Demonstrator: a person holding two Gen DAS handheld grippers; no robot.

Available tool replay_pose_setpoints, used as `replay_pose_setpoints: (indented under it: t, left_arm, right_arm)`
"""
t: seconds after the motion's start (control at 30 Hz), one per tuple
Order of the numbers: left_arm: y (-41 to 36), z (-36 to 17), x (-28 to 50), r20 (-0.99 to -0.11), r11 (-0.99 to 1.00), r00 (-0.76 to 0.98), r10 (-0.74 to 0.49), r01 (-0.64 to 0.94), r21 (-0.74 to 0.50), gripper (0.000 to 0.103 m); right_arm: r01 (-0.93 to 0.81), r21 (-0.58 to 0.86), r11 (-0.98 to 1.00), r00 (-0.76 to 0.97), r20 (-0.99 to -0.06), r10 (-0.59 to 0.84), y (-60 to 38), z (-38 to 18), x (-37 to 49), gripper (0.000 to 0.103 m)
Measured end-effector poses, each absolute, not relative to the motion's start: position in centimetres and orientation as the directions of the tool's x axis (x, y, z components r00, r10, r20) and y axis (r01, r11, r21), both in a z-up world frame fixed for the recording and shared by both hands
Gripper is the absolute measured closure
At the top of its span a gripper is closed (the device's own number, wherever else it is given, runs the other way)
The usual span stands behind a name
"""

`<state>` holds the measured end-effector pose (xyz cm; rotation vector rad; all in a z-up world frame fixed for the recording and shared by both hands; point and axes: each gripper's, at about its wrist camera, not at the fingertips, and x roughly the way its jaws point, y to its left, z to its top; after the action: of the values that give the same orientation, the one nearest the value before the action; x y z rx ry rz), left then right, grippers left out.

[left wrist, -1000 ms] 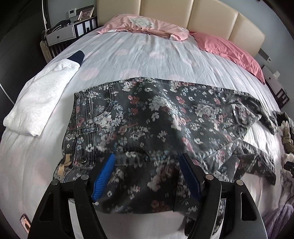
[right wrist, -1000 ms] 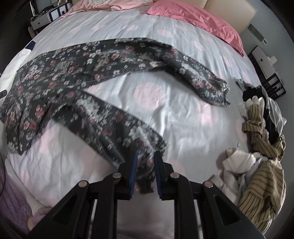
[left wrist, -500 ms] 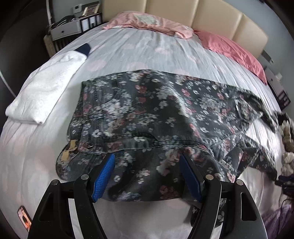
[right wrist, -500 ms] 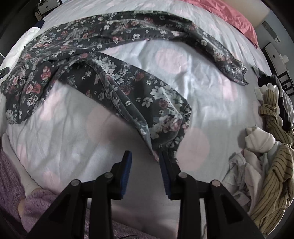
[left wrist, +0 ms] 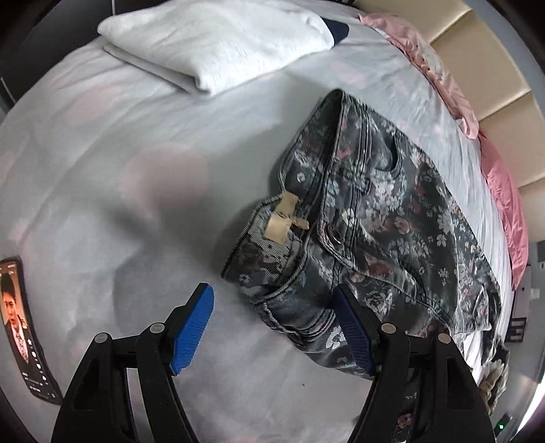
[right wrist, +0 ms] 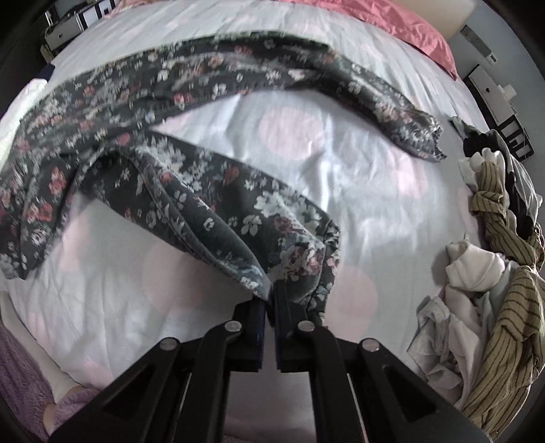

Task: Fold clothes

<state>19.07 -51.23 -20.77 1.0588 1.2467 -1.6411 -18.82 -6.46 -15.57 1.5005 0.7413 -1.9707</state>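
Note:
Dark floral trousers (left wrist: 374,211) lie spread on the white bed sheet (left wrist: 136,204), waistband with its button and tan label toward my left gripper (left wrist: 270,293). That gripper hangs open over the waistband's near corner, with cloth under its right finger (left wrist: 351,327) and bare sheet under the left one. In the right wrist view the two legs (right wrist: 204,204) fan out across the bed. My right gripper (right wrist: 269,293) has its jaws closing tight on the hem of the nearer leg, and the cloth bunches at the pads.
A folded white garment (left wrist: 218,44) lies beyond the waistband. A phone (left wrist: 20,323) with a lit screen rests at the bed's left edge. A pile of striped and white clothes (right wrist: 494,272) sits right of the legs. Pink pillows (right wrist: 391,20) line the headboard.
My left gripper rolled and dropped toward the waistband end, staying open. My right gripper opened over the leg hem, sank, and closed on it.

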Motion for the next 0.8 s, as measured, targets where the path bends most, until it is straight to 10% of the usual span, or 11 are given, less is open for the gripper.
replay_pose_setpoints:
  t: [0.33, 0.8]
  left_arm:
    - [-50.0, -18.9, 17.6, -0.908, -0.328, -0.385, -0.164, 0.890, -0.317, 0.068]
    - [-50.0, -14.2, 20.3, -0.794, -0.323, -0.475, -0.379, 0.872, -0.367, 0.078]
  right_arm:
    - [0.700, -0.112, -0.705, -0.338, -0.922, -0.189, -7.0, -7.7, -17.6, 0.101]
    - [0.401, -0.299, -0.866, -0.482, -0.873, 0.078, 7.0, 0.1, -22.9, 0.101]
